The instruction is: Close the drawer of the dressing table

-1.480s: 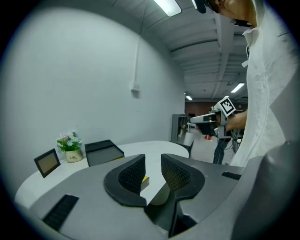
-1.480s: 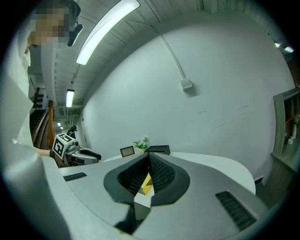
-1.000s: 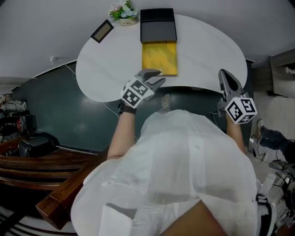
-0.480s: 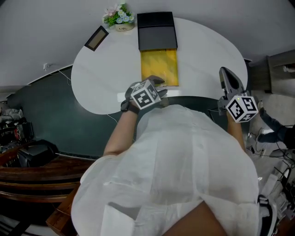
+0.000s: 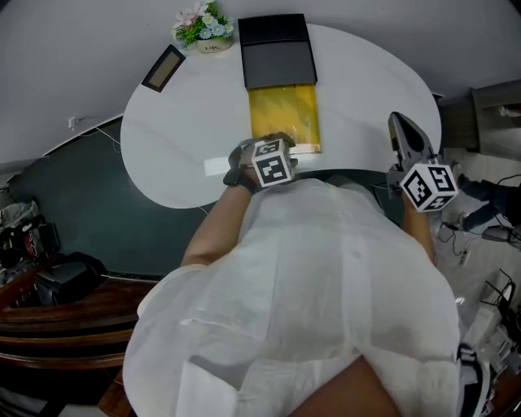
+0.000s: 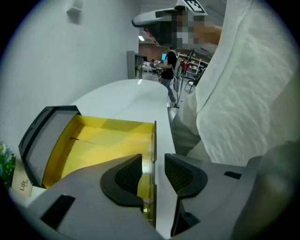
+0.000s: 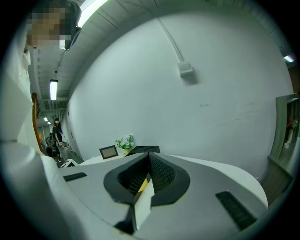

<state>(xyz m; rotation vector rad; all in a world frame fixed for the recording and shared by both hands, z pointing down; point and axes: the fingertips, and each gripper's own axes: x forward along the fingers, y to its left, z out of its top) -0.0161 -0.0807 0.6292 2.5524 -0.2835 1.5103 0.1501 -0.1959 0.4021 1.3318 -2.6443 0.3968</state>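
A black box (image 5: 275, 49) stands at the back of the white dressing table (image 5: 179, 147), its yellow drawer (image 5: 285, 114) pulled out toward me. My left gripper (image 5: 273, 145) points down over the drawer's front edge. In the left gripper view the jaws (image 6: 153, 161) stand open astride the thin front wall (image 6: 153, 136), one pad inside the yellow drawer (image 6: 103, 140), one outside, with a gap on both sides. My right gripper (image 5: 397, 122) hovers at the table's right edge, well away from the drawer. Its fingertips (image 7: 149, 157) meet with nothing between them.
A small pot of flowers (image 5: 199, 24) and a dark picture frame (image 5: 163, 67) stand at the table's back left. My white clothing covers the near side. Dark floor and wooden furniture (image 5: 49, 301) lie to the left, a wall behind.
My left gripper has dropped from above the table's near edge onto the drawer's front wall and tipped to point down. The right gripper has shifted only slightly.
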